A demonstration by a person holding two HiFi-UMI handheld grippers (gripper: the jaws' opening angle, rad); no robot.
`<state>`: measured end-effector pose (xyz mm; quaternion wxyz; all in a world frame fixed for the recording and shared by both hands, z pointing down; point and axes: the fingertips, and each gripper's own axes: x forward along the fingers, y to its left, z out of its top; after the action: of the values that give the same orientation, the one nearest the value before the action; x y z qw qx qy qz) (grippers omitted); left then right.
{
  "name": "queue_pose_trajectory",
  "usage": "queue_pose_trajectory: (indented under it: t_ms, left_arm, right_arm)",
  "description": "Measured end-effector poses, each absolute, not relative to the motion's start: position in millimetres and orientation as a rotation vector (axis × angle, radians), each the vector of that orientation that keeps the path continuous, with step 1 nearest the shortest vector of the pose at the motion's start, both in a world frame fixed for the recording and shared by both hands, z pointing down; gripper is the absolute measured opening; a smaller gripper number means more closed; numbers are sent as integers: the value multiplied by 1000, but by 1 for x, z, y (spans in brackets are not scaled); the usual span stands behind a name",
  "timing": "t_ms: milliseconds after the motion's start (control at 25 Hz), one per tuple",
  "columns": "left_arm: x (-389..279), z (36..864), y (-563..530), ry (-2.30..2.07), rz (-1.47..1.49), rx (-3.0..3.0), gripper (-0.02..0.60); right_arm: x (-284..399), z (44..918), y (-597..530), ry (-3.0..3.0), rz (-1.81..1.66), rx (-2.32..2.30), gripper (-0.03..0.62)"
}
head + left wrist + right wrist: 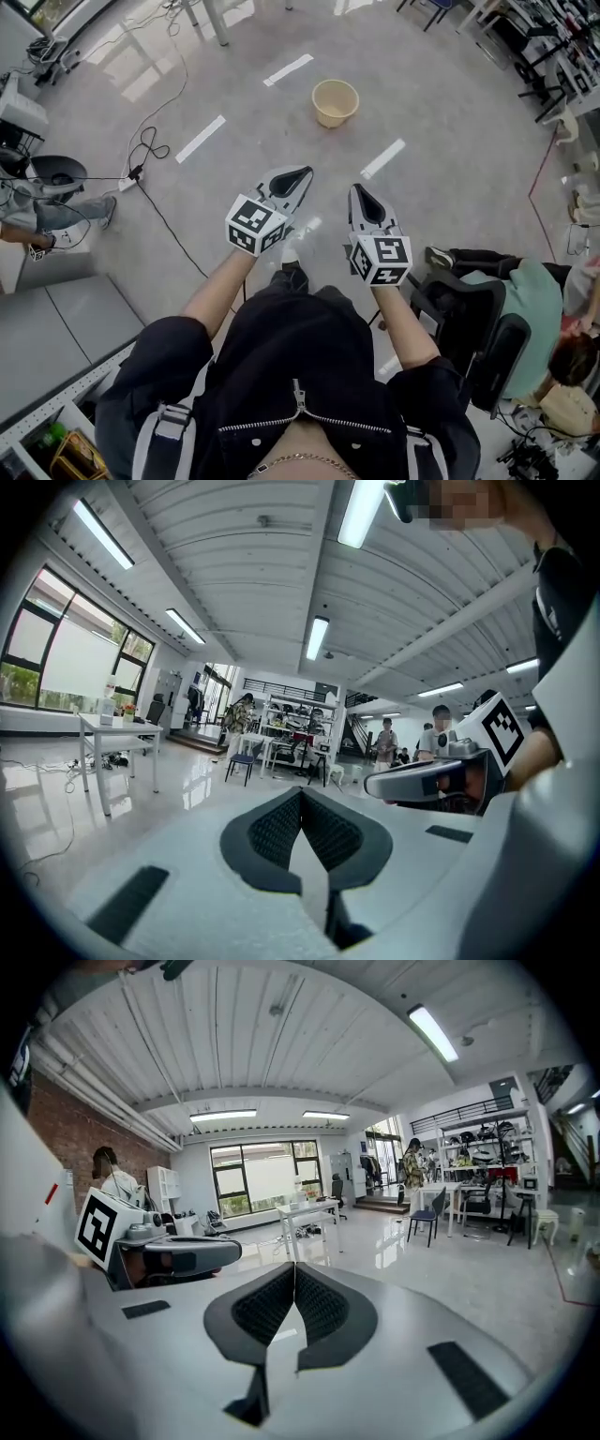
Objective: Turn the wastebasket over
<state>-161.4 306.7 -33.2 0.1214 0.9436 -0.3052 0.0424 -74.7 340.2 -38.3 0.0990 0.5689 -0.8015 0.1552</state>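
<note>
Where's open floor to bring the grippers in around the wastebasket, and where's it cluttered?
Bare floor rings the wastebasket, out to the left tape strip and the near tape strip. Crowded: the cable at far left, the occupied chair at near right.

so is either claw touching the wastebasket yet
Apart. The head view shows bare floor between the wastebasket and the left claw and the right claw.
</note>
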Motion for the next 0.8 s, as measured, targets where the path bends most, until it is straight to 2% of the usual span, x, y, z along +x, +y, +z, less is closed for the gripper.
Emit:
queue_pose_trajectory:
  t_ms: [800]
  left_arm:
    - [-143, -21, 203, -848, 152, 2719, 5]
  right_arm:
    - [-63, -28, 228, -2342, 511, 1658, 11]
